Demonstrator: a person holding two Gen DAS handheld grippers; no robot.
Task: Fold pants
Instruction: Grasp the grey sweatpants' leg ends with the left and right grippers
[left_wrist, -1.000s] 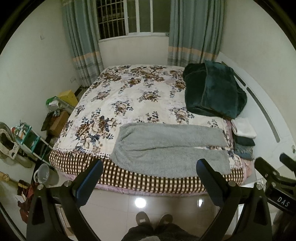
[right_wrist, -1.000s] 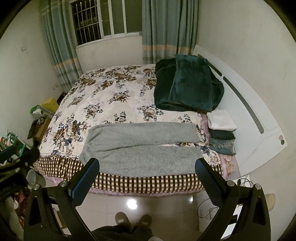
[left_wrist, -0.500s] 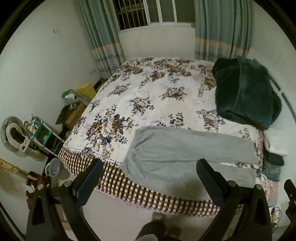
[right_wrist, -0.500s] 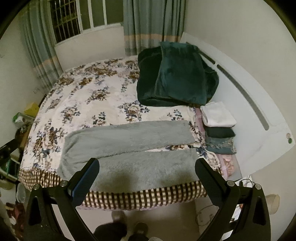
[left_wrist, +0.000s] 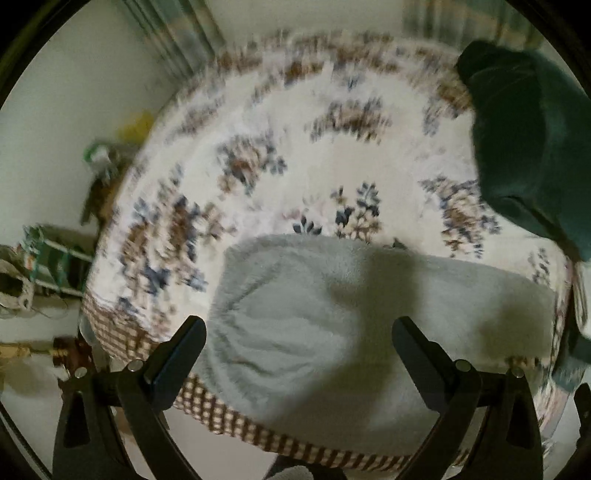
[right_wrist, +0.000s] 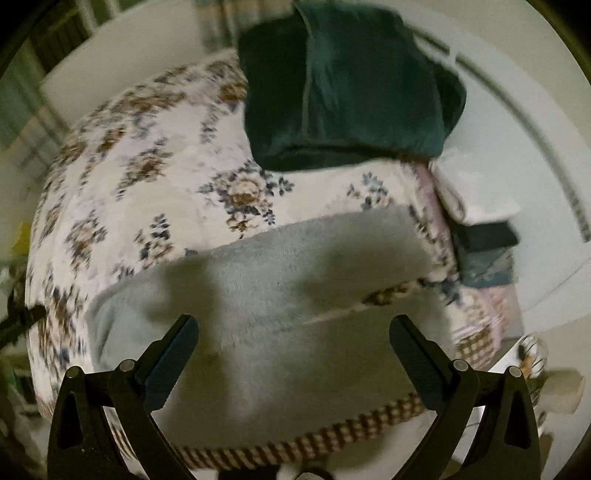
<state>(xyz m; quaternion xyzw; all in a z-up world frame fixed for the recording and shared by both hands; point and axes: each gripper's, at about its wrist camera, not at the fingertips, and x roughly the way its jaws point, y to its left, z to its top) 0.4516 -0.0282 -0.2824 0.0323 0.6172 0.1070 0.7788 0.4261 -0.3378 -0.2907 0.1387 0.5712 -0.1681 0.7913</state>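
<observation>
Hovering low in both views, the left gripper (left_wrist: 299, 332) and the right gripper (right_wrist: 293, 330) had their jaws spread wide with nothing between the fingers. Just beyond them, across the lower middle of each frame, the grey fleece pants (left_wrist: 332, 314) lay flat along the near edge of the bed (left_wrist: 295, 122), dark shadows falling across the fabric. Farther back stretched the floral bedspread, blurred. At the upper right of the left view sat a dark green blanket (left_wrist: 528, 140), with a stack of folded clothes (right_wrist: 484, 243) at the right edge of the right view.
</observation>
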